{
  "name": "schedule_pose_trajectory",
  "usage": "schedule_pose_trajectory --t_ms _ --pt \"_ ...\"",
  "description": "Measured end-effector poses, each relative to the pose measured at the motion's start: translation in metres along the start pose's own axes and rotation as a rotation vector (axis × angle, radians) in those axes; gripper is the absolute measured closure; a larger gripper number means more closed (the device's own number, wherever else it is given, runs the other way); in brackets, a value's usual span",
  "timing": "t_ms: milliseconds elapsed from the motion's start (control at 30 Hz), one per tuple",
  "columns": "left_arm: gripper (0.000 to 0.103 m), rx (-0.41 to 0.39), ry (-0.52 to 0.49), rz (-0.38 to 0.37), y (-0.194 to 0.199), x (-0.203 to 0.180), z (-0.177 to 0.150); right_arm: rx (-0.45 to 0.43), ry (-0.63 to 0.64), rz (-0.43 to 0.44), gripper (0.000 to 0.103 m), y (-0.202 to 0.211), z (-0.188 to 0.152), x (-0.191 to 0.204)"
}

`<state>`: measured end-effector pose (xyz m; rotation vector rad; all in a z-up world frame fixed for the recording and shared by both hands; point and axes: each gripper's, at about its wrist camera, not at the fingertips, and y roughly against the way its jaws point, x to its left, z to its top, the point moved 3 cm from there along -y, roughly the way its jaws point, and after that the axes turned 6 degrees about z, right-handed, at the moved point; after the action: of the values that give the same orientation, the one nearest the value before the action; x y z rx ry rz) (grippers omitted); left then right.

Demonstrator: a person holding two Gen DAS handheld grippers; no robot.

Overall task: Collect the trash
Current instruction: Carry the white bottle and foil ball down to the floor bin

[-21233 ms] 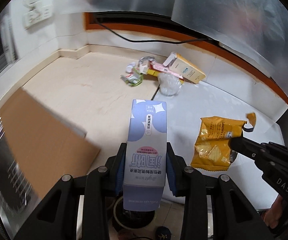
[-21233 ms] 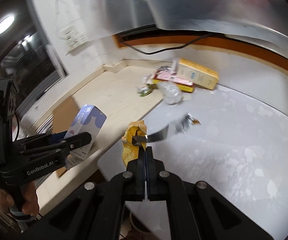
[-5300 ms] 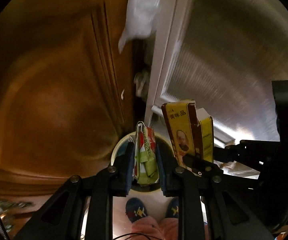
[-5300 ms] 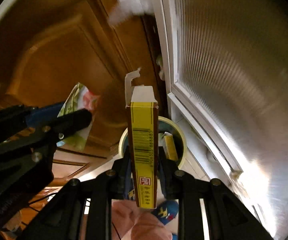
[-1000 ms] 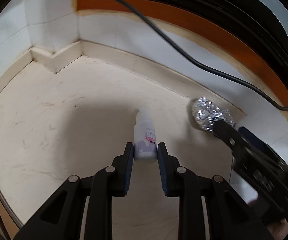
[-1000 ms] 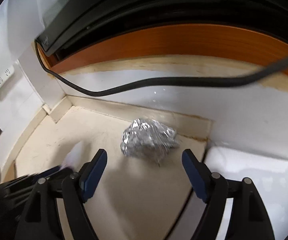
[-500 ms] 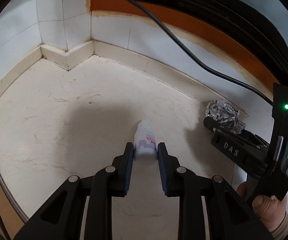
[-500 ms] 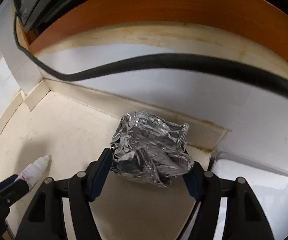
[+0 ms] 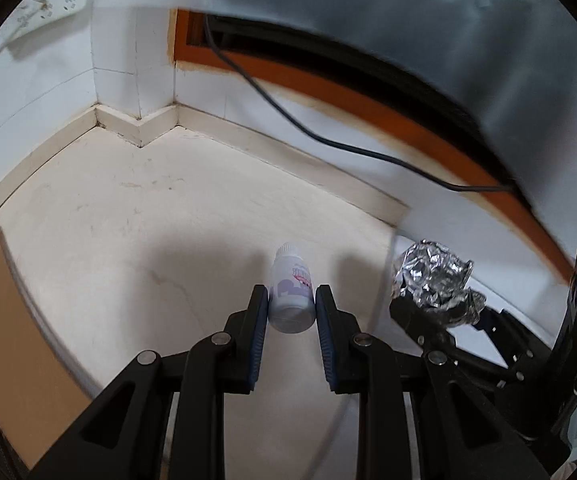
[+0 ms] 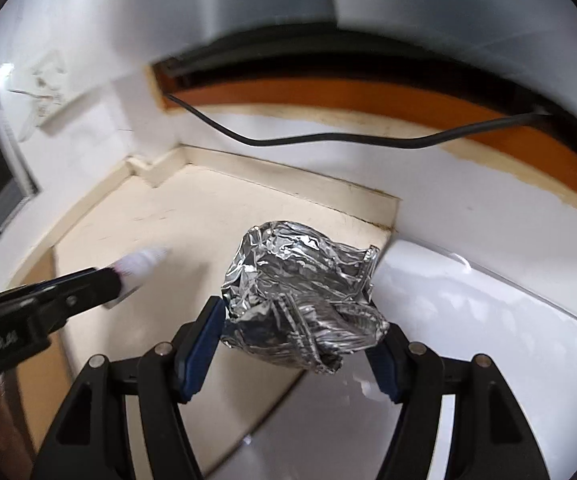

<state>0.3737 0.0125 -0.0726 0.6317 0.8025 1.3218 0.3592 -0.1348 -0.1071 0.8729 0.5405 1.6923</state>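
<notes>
Left gripper (image 9: pixel 291 300): clamped on small white bottle (image 9: pixel 291 296), label print unreadable.
Right gripper (image 10: pixel 300 328): pads pinch crumpled foil ball (image 10: pixel 300 304), right pad mostly hidden.
Black cable (image 9: pixel 328 142): far ends cut off.

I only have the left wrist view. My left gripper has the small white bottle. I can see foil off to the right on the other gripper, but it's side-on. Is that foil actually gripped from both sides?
Observer: Yes. In the right wrist view the crumpled foil ball sits between both blue pads of the right gripper, one pad against each side.
Operator: Is it off the counter?
Observer: It looks so; from that camera the foil hangs over the seam where the cream counter meets a glossy white surface.
Operator: Does that view show my bottle?
Observer: Yes, blurred: the white bottle sticks out past the left gripper, well left of the foil.
</notes>
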Motion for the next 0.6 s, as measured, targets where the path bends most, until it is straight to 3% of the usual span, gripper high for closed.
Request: schedule_pose_trajectory --t_ms 167,400,600 --pt "0.081 -0.042 0.019 -0.018 0.053 -0.017 -0.036 -0.014 0.026 0.062 0.036 0.057 -0.026 -0.001" --pt "0.081 -0.106 0.043 0.014 0.122 -0.039 -0.105 -0.015 0.064 0.149 0.036 0.13 -0.069 -0.005" --pt "0.081 -0.07 0.067 0.048 0.146 -0.046 -0.166 0.028 0.147 0.227 0.036 0.163 -0.117 0.004"
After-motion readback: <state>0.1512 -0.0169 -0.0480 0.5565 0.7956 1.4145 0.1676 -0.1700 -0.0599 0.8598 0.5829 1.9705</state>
